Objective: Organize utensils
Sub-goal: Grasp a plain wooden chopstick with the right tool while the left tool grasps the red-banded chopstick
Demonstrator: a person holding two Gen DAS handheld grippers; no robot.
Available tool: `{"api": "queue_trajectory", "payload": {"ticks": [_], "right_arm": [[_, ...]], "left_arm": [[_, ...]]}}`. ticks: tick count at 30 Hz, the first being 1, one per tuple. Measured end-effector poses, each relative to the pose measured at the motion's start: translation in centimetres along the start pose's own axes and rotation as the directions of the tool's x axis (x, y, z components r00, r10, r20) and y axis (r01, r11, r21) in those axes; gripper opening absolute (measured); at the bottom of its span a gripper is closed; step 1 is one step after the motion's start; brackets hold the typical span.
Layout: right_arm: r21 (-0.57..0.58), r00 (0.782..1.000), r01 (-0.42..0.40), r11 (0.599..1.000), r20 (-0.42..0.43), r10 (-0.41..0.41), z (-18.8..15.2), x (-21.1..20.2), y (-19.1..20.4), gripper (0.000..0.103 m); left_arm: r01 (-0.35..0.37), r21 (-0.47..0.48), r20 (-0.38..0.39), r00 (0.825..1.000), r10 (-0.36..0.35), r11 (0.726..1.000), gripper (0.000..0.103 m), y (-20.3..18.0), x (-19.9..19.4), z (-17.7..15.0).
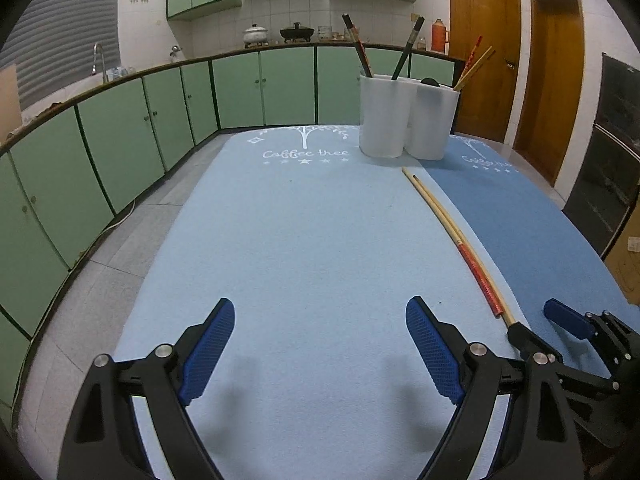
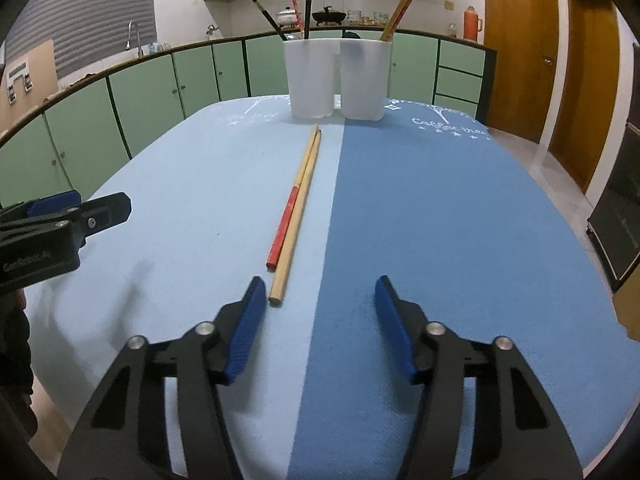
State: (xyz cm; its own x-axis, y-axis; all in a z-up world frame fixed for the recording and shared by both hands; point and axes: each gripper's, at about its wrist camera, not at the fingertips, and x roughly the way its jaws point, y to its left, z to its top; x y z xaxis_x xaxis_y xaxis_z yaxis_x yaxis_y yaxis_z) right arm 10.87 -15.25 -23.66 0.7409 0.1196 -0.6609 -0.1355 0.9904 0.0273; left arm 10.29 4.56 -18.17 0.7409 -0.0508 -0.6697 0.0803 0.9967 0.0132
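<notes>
Lying lengthwise near-to-far on the desk (image 2: 440,220), the chopsticks (image 2: 294,216) are pointing at the holder (image 2: 336,80); I'm hovering the wide-open right hand-held gripper (image 2: 320,294) nearest, the left hand-held gripper (image 1: 320,316) equally wide.

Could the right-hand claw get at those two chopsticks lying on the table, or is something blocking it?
Probably yes: the right gripper is open, the chopsticks lie just ahead by its left finger, nothing between.
</notes>
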Motion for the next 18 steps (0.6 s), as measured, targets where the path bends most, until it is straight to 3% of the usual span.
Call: {"api": "queue_trajectory", "payload": {"ticks": [9,14,18], "right_arm": [[-0.019,0.999,-0.038,0.999,0.004,0.038,0.2,0.5,0.3,0.006],[0.0,0.998,-0.056,0.998,0.001,0.056,0.4,0.3,-0.3,0.006],[0.033,1.0,-0.021,0.999,0.006,0.021,0.6,0.2,-1.6,0.006]], "left_arm": [[0.015,0.001,-0.014,1.0,-0.015,1.0,0.086,-0.7,0.5,-0.3],[0.031,0.007,-0.021,0.999,-0.031,0.999,0.086,-1.7,0.9,-0.5],[0.043,0.014,-0.029,0.999,-0.042,0.999,0.086,-2.6,1.2,-0.7]]}}
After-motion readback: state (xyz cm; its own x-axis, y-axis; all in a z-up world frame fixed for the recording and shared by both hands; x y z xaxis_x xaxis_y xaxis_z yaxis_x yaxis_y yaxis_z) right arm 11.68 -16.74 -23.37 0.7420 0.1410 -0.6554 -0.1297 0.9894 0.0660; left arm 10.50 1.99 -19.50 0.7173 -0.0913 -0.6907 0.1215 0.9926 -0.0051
